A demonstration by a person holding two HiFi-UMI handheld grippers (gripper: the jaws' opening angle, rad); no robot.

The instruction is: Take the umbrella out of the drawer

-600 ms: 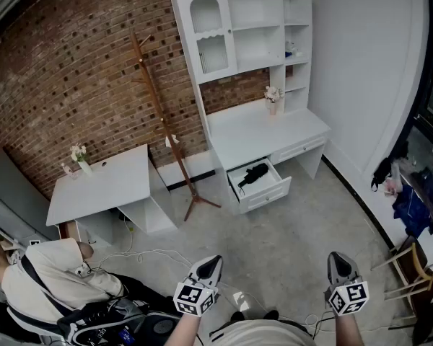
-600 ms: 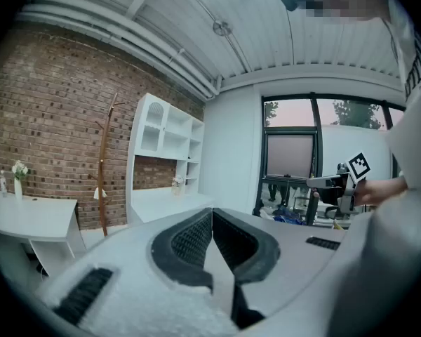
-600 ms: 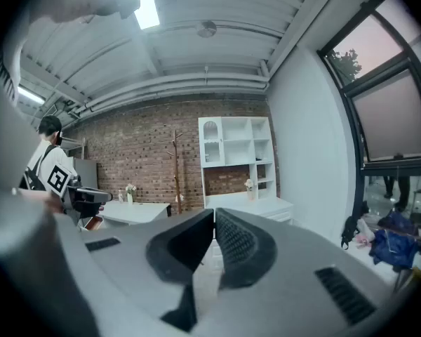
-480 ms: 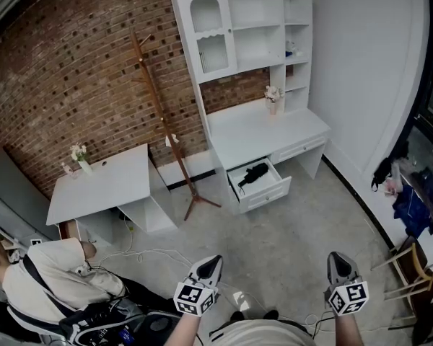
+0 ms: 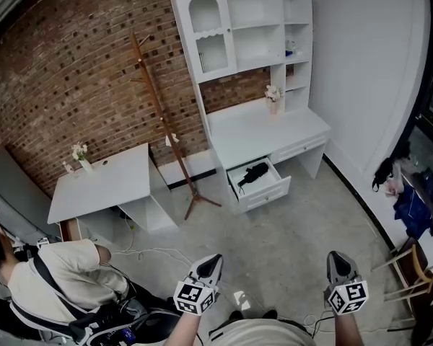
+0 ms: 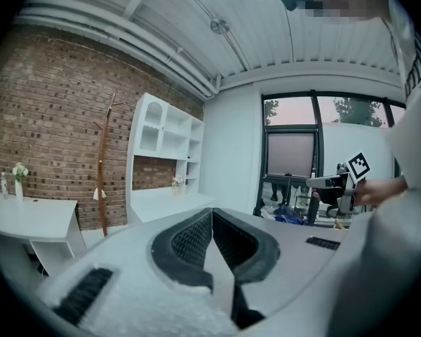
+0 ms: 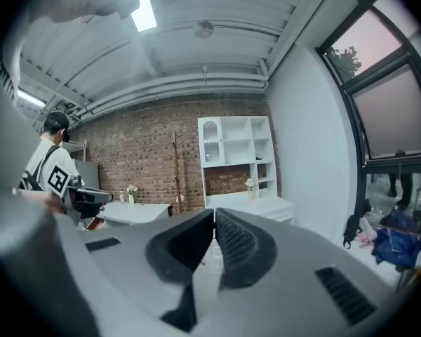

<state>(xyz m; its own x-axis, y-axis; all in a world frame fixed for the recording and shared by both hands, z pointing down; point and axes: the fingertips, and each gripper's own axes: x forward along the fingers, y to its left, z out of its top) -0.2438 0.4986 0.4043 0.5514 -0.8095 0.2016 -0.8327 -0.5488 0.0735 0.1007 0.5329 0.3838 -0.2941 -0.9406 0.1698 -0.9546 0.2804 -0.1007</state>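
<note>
Seated person (image 5: 61,276) shifted; left gripper (image 5: 211,260) and right gripper (image 5: 338,257) jaws closed, empty.

The umbrella (image 5: 254,173) in the open drawer (image 5: 268,193) reads only as a small dark shape — handle and strap cannot be told apart. In the left gripper view the left gripper (image 6: 212,211) covers the lower part of the desk (image 6: 165,199), drawer included; the right gripper (image 7: 215,212) does the same in its own view. The seated person (image 5: 54,272) is cut by the left and bottom edges. The shelf item (image 5: 291,48) — too small to identify.
</note>
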